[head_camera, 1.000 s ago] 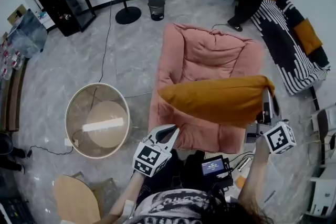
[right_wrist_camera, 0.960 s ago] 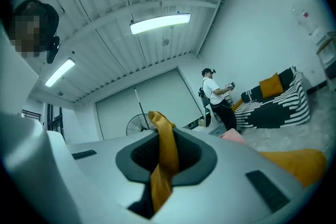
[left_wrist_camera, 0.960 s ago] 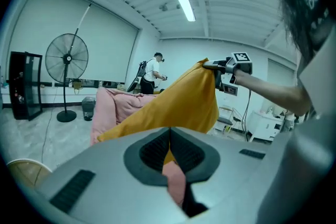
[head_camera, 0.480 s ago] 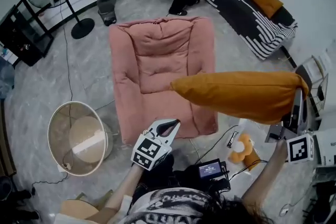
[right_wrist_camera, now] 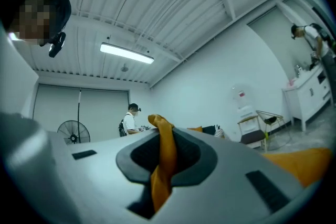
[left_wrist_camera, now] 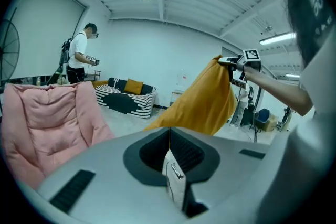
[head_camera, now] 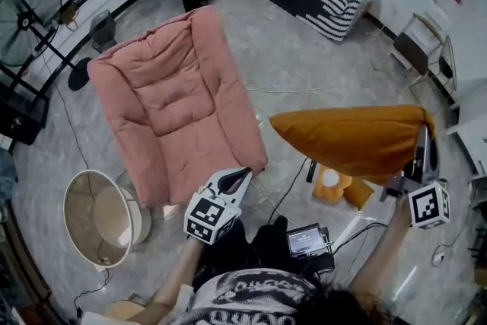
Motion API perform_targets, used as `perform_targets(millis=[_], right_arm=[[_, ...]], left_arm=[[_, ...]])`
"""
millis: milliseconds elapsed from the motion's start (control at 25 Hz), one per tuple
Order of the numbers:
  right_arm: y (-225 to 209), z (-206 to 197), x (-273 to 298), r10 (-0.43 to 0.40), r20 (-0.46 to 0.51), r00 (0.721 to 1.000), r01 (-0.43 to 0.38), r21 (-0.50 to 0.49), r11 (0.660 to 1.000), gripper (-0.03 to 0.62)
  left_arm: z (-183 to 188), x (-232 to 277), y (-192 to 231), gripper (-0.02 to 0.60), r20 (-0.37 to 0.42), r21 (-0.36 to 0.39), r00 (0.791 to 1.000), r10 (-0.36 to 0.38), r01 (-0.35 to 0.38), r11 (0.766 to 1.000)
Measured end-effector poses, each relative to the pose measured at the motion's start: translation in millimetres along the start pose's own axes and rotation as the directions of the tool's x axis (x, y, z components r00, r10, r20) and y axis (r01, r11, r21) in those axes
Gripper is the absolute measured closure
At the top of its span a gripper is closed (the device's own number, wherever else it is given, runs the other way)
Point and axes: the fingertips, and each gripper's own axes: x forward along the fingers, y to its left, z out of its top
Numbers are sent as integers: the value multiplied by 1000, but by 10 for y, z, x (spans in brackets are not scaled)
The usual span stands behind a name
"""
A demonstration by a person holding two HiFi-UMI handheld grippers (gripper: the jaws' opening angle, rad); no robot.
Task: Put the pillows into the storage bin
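Two tongs are in my hands: my right tongs (head_camera: 421,154) pinch one corner of the orange pillow (head_camera: 350,139), which hangs in the air and stretches from them toward my left tongs (head_camera: 236,180) without reaching them. My left tongs are pressed together near the pink armchair (head_camera: 171,99), with the round bin (head_camera: 90,218) on the floor off to their left.

Orange pillow (head_camera: 350,141) aloft, stretched level, corner pinched in right claw (head_camera: 421,144), round pale bin (head_camera: 80,186) well apart
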Motion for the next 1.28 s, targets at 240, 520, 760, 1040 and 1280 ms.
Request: perform_targets(millis=[240, 520, 760, 1040, 1280], right_arm=[[-1573, -313, -537, -140, -90, 986, 145, 46, 988, 566], [-3001, -916, -782, -303, -208, 930, 310, 3, 951, 568], [-4103, -1300, -905, -426, -304, 852, 395, -160, 905, 568], [-4735, -2142, -1041, -522, -431, 736, 423, -310, 851, 565], [-4458, -4089, -1898, -436, -783, 444, 417, -250, 874, 557]], left_arm=[[-56, 763, -1000, 569, -77, 35, 995, -67, 69, 997], [-118, 1470, -1930, 569, -201, 145, 950, -239, 270, 952], [-122, 2059, -2533, 569, -258, 183, 899, -354, 405, 896], [-301, 2411, -2902, 569, -329, 146, 842, -426, 492, 859], [-605, 2453, -2914, 569, -396, 121, 811, -430, 511, 851]])
